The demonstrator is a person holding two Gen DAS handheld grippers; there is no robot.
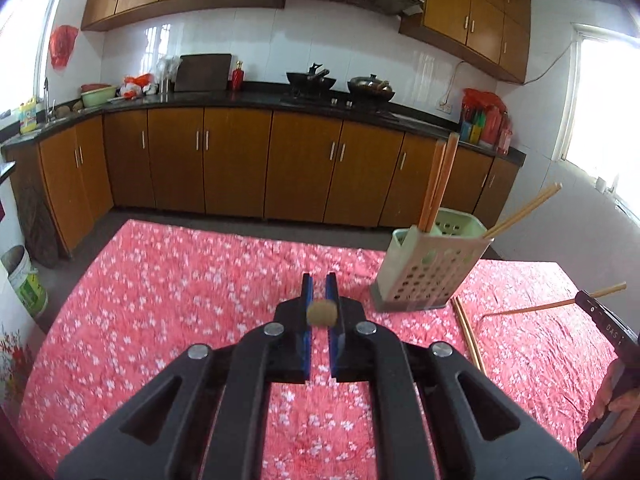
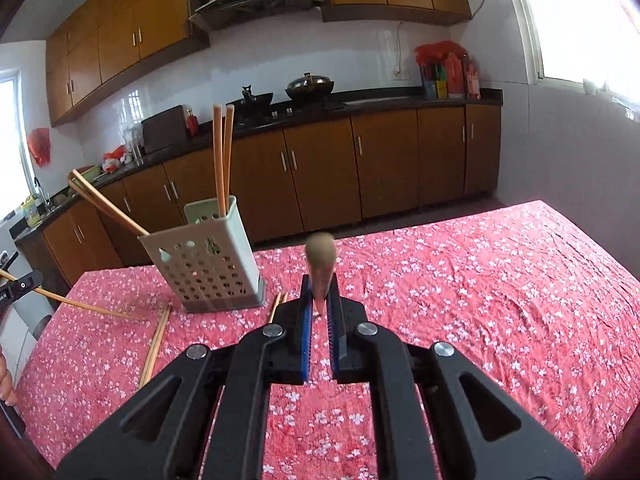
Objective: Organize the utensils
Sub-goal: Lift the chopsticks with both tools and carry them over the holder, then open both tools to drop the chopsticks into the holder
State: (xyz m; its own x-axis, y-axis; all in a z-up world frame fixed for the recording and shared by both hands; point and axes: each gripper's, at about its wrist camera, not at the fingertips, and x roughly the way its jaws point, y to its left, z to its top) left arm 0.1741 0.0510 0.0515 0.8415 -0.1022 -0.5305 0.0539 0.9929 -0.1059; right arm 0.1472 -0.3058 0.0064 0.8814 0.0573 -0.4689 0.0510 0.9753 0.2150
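Note:
A pale green perforated utensil holder (image 1: 428, 268) (image 2: 208, 264) stands on the red floral tablecloth (image 1: 180, 300) with several chopsticks (image 1: 438, 184) (image 2: 222, 160) upright or leaning in it. Loose chopsticks (image 1: 468, 328) (image 2: 156, 340) lie on the cloth beside it. My left gripper (image 1: 320, 284) is shut on a chopstick (image 1: 321, 313) seen end-on, left of the holder. My right gripper (image 2: 320, 284) is shut on another chopstick (image 2: 320, 260) that points up toward the camera, right of the holder. Each gripper shows at the other view's edge (image 1: 604, 316) (image 2: 20, 286) with its chopstick.
Wooden cabinets (image 1: 240, 160) and a dark counter (image 1: 248, 98) with woks (image 1: 370, 88) run along the far wall. A white bucket (image 1: 24, 280) stands on the floor at left. The cloth (image 2: 480, 280) stretches right of the holder.

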